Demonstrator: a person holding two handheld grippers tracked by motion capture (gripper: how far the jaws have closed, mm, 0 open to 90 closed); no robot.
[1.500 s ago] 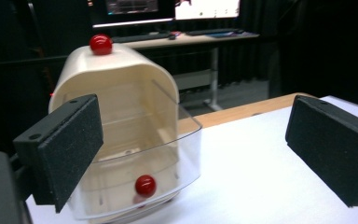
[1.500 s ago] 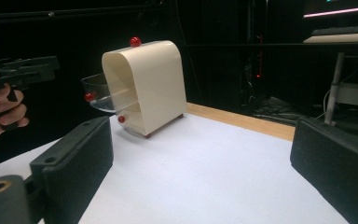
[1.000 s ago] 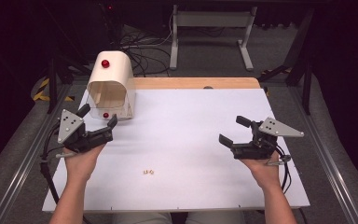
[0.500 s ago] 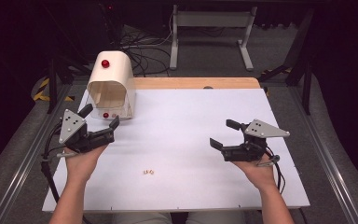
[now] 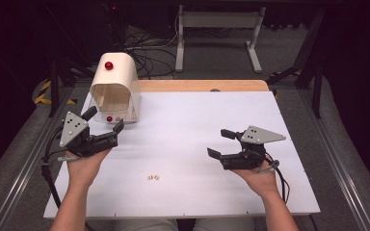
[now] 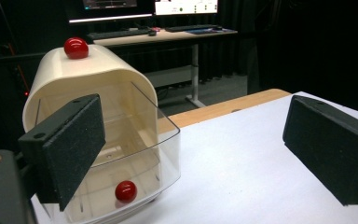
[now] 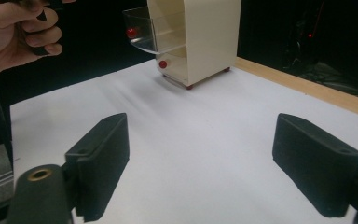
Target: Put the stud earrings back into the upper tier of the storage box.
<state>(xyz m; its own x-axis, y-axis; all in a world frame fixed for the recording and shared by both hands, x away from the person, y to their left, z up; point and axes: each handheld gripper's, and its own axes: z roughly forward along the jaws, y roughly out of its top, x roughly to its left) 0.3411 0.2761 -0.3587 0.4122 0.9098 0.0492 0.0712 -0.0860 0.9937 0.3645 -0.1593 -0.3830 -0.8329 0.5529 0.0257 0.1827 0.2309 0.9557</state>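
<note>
**Item 1, the thing in hand.** Cream plastic box with a domed top [image 5: 114, 89], standing upright at the far left of the table. Its front faces near and is covered by a curved clear plastic flap [image 6: 154, 140]. One round red knob [image 5: 109, 65] sits on the dome. A second red knob [image 6: 126, 191] sits low on the front.

**Item 2, your left gripper [image 5: 105, 119].** Just near of the box front, not touching it. The jaws are spread wide with nothing between them. The low knob lies ahead of the pads and slightly to their left. This is much the nearer hand to the box.

**Item 3, your right gripper [image 5: 220, 143].** Well apart from the box, at the right of the table and pointing left. Its jaws have just been closing but are still wide apart, with nothing between them, only bare sheet below.

**Item 4, surroundings.**
- Two tiny beige pieces [image 5: 154, 177], near centre, between your hands. I cannot tell what they are.
- White table sheet [image 5: 183, 120].
- Wooden edge strip [image 5: 202, 85] along the far side.

Nothing stands between the left pads and the low knob.
</note>
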